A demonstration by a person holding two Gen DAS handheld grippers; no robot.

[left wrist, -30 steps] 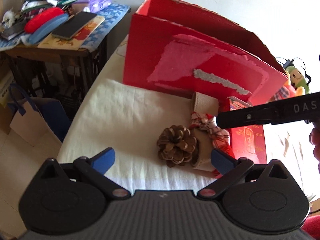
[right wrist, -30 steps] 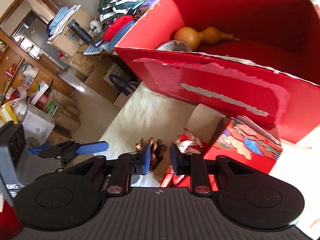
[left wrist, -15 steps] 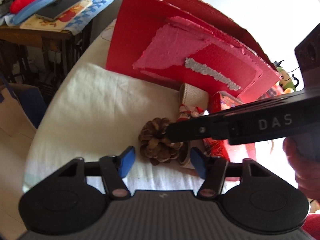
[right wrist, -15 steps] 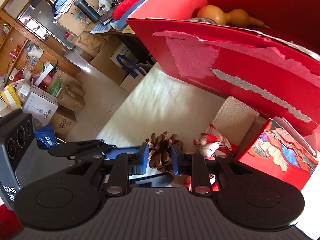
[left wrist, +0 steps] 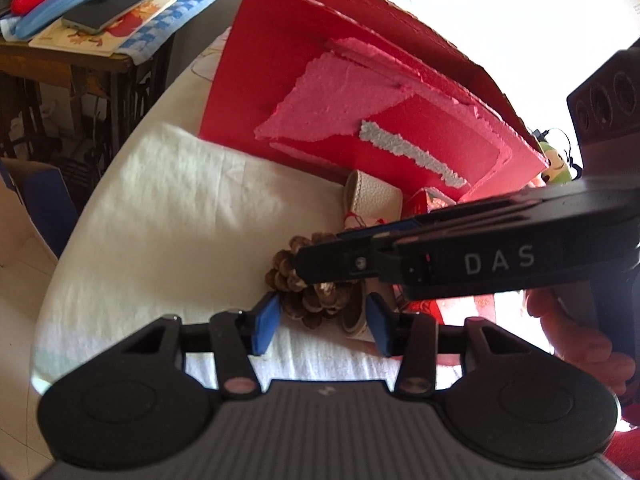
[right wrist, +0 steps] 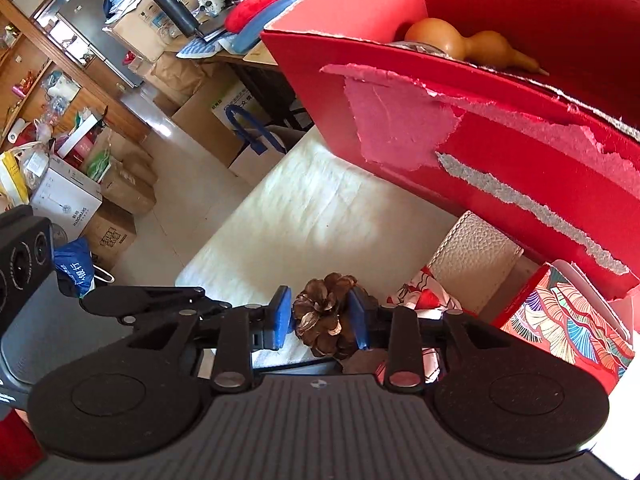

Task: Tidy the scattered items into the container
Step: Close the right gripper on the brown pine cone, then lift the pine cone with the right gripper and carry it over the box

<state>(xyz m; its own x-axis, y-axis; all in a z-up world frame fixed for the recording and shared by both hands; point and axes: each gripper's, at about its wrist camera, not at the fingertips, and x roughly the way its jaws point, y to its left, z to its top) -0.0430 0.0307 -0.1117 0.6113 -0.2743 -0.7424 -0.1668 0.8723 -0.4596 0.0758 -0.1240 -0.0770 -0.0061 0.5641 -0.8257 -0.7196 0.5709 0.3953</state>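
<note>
Pinecone (right wrist: 322, 326) sits on the white cloth (left wrist: 168, 208) at the near edge of the table, just in front of the big red box (right wrist: 500, 152). Right gripper (right wrist: 320, 316) is clenched on it: both blue pads (right wrist: 282, 314) press the cone's sides, one left, one right. In the left wrist view the right gripper (left wrist: 320, 264) comes in from the right, its black arm marked DAS crossing over the top of the pinecone (left wrist: 308, 300), with the hand (left wrist: 580, 336) holding it at the right edge. Left gripper (left wrist: 322, 322) is near the same cone, jaws released; its blue pads (left wrist: 266, 322) stand on either side of the cone's near end with a gap, nothing gripped. Whether the cone is lifted off the cloth or resting on it, I cannot tell. Just right of the cone: a beige textured pouch (right wrist: 476, 260) leaning toward the box front, a red-and-white patterned bit of fabric (right wrist: 420, 294) touching it, and a small red patterned box (right wrist: 568, 320) further right. Red box has torn paper on its front face, pink and grey showing. Inside it, at the far side, a tan gourd (right wrist: 468, 46). Far left, a side table (left wrist: 60, 60) carries a phone (left wrist: 112, 8), a book and a red pouch. Floor beyond is cluttered with cardboard boxes (right wrist: 116, 236).
</note>
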